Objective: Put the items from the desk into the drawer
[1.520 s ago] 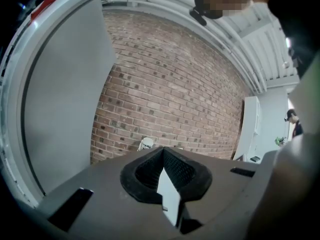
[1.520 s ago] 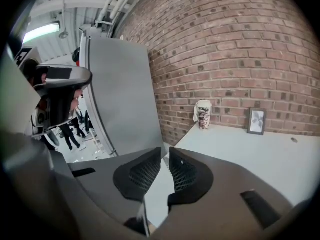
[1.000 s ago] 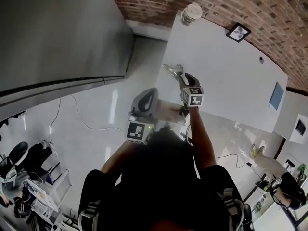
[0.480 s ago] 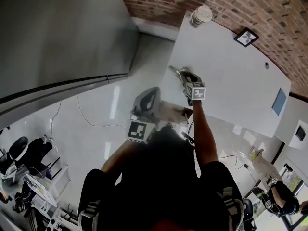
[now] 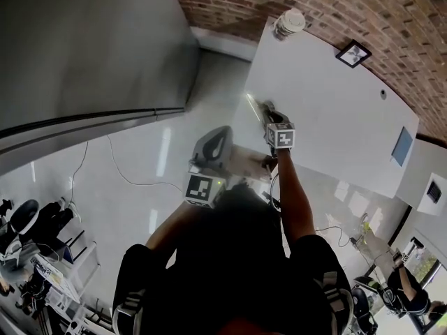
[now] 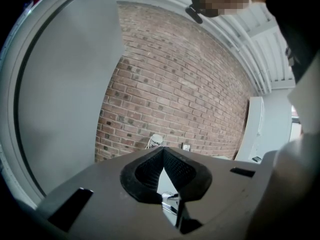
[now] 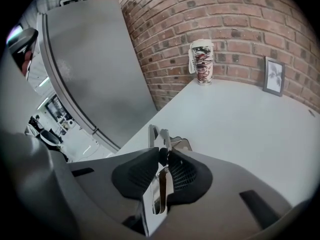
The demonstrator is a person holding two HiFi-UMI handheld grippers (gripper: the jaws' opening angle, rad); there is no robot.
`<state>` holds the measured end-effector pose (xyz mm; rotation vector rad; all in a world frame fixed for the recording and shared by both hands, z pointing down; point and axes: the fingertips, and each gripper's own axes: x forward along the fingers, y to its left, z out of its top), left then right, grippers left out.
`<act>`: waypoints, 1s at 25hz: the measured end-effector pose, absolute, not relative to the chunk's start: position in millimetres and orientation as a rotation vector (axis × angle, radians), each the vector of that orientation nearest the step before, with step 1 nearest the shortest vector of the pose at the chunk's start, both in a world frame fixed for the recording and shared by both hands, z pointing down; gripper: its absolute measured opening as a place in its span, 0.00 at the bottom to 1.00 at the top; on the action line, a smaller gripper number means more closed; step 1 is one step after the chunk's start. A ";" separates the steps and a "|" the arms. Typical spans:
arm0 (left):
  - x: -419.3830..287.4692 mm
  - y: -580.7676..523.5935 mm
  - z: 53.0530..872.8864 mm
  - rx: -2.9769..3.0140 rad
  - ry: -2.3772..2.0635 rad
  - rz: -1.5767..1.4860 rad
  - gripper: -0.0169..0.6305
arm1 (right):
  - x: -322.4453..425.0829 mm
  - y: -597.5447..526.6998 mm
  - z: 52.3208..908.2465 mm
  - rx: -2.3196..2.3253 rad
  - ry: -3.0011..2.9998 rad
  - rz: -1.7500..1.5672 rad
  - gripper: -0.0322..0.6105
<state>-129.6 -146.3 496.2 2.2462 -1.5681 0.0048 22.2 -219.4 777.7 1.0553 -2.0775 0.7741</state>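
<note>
A shiny metal tool (image 5: pixel 252 103) lies at the near left edge of the white desk (image 5: pixel 335 117). My right gripper (image 5: pixel 265 110) points down at it. In the right gripper view the tool (image 7: pixel 158 186) stands upright between the black pads (image 7: pixel 135 171), which press on both its sides. These jaws have just been closing, with the tool between them. My left gripper (image 5: pixel 221 135) hangs lower, beside the desk's edge, its pad tips meeting with nothing between them (image 6: pixel 162 152). The tool (image 6: pixel 170 202) shows below them. A pale brown surface (image 5: pixel 244 163) beneath the desk edge may be the drawer.
A patterned cup (image 5: pixel 289 22) stands at the desk's far corner against the brick wall (image 5: pixel 363 5). A small picture frame (image 5: pixel 351 52) leans there too. A blue flat thing (image 5: pixel 401 146) lies at the desk's right. A large grey panel (image 5: pixel 84 47) rises on the left.
My right gripper has come down onto the metal tool at the desk's edge and its jaws have closed round it. The left gripper has stayed put.
</note>
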 end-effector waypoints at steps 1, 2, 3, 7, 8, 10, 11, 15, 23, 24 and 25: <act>-128.9 -144.3 494.1 2.245 -1.566 0.004 0.03 | 22.4 -216.2 775.7 1.056 -2.079 0.770 0.13; -128.4 -142.0 492.0 2.245 -1.566 0.003 0.03 | 22.5 -213.1 773.2 1.058 -2.083 0.763 0.12; -128.1 -139.4 490.1 2.248 -1.567 0.000 0.03 | 22.5 -209.8 770.2 1.060 -2.088 0.755 0.12; -124.1 -126.0 485.7 2.268 -1.571 -0.010 0.03 | 28.2 -192.5 758.0 1.065 -2.094 0.717 0.11; -122.3 -121.6 484.8 2.271 -1.570 -0.011 0.03 | 29.9 -187.1 753.8 1.066 -2.100 0.709 0.11; -118.1 -112.4 481.7 2.278 -1.571 -0.017 0.03 | 34.5 -175.2 746.0 1.067 -2.116 0.688 0.11; -115.2 -107.4 480.4 2.281 -1.570 -0.020 0.03 | 38.3 -168.7 742.6 1.068 -2.122 0.678 0.11; -99.6 -85.0 475.5 2.299 -1.569 -0.028 0.03 | 58.4 -140.7 724.6 1.088 -2.136 0.633 0.11; -58.5 -27.4 463.8 2.342 -1.563 -0.040 0.03 | 104.3 -59.3 698.2 1.096 -2.170 0.594 0.11; -54.4 -17.9 461.7 2.347 -1.561 -0.041 0.03 | 108.2 -46.1 697.6 1.093 -2.173 0.595 0.11; -49.8 -9.0 459.4 2.352 -1.559 -0.042 0.03 | 112.4 -33.9 697.3 1.090 -2.174 0.595 0.11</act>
